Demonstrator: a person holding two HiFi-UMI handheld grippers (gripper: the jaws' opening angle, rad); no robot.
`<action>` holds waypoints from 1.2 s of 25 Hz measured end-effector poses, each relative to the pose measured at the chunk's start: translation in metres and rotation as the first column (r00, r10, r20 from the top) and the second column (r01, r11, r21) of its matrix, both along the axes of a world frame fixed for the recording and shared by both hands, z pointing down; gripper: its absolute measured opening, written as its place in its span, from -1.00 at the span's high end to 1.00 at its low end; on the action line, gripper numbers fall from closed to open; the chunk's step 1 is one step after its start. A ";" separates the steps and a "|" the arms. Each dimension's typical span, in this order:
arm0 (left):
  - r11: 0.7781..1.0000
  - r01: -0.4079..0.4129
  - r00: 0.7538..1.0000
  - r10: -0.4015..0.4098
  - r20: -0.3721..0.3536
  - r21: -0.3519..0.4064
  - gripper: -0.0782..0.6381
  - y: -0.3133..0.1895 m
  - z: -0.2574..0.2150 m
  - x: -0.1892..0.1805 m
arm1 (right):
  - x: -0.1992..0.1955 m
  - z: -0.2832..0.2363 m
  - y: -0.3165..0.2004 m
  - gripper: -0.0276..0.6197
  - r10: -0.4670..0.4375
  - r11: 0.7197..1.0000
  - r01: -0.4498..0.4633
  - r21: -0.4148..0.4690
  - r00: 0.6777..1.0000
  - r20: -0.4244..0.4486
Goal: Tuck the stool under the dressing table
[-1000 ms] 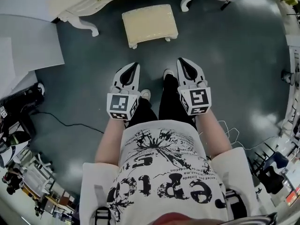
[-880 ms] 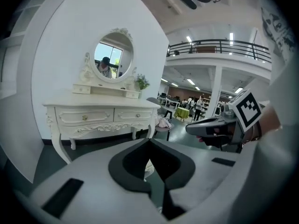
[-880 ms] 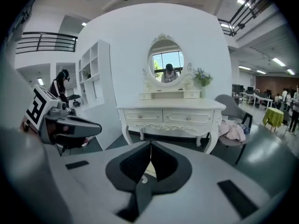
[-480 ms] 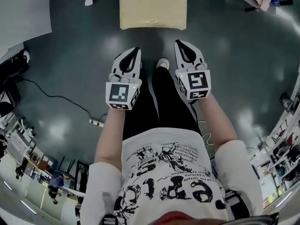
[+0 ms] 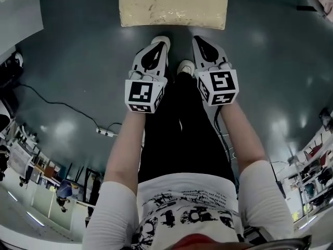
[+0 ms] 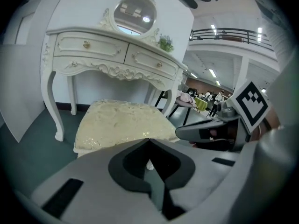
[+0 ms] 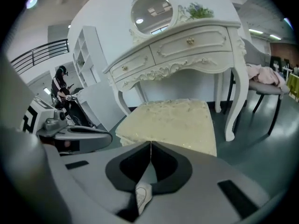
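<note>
The cream cushioned stool point(image 5: 173, 5) stands on the dark floor at the top of the head view, just ahead of both grippers. In the left gripper view the stool point(image 6: 122, 121) stands in front of the white dressing table point(image 6: 112, 55), which has a round mirror point(image 6: 134, 13). The right gripper view shows the stool point(image 7: 170, 122) partly under the table point(image 7: 182, 48), between its legs. My left gripper point(image 5: 160, 45) and right gripper point(image 5: 198, 39) are side by side, both shut and empty, a short way from the stool's near edge. The person's shoes show below them.
A black cable with a power strip point(image 5: 106, 133) lies on the floor to the left. A chair with pink cloth point(image 7: 264, 78) stands right of the table. White shelving point(image 7: 86, 55) and a white panel point(image 5: 18, 20) are on the left.
The person has stepped forward. The stool has come closer and now fills the top edge of the head view; the table legs have left that view. Both grippers stay shut.
</note>
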State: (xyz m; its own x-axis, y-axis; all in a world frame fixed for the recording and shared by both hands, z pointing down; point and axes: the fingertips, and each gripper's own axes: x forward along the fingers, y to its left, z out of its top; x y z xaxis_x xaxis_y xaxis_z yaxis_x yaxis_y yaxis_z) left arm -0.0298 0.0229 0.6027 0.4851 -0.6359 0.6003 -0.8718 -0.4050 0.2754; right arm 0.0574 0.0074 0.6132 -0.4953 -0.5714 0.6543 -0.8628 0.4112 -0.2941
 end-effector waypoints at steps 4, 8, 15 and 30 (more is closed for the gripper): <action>0.999 0.028 0.999 -0.027 0.033 -0.024 0.73 -0.009 0.045 -0.012 | -0.003 0.043 -0.001 0.86 -0.012 1.000 0.012 -0.021 0.999 -0.029; 0.998 0.053 0.997 -0.051 0.062 -0.044 0.73 -0.020 0.076 -0.025 | 0.002 0.069 -0.011 0.86 0.006 1.000 -0.008 -0.030 0.998 -0.059; 0.998 0.065 0.992 -0.067 0.108 0.020 0.73 -0.045 0.088 -0.038 | 0.003 0.083 -0.022 0.86 -0.005 1.000 0.004 -0.016 0.998 -0.059; 0.989 0.147 0.989 -0.148 0.023 0.031 0.73 -0.079 0.086 -0.041 | 0.000 0.081 -0.060 0.86 -0.009 1.000 0.006 -0.022 0.992 -0.128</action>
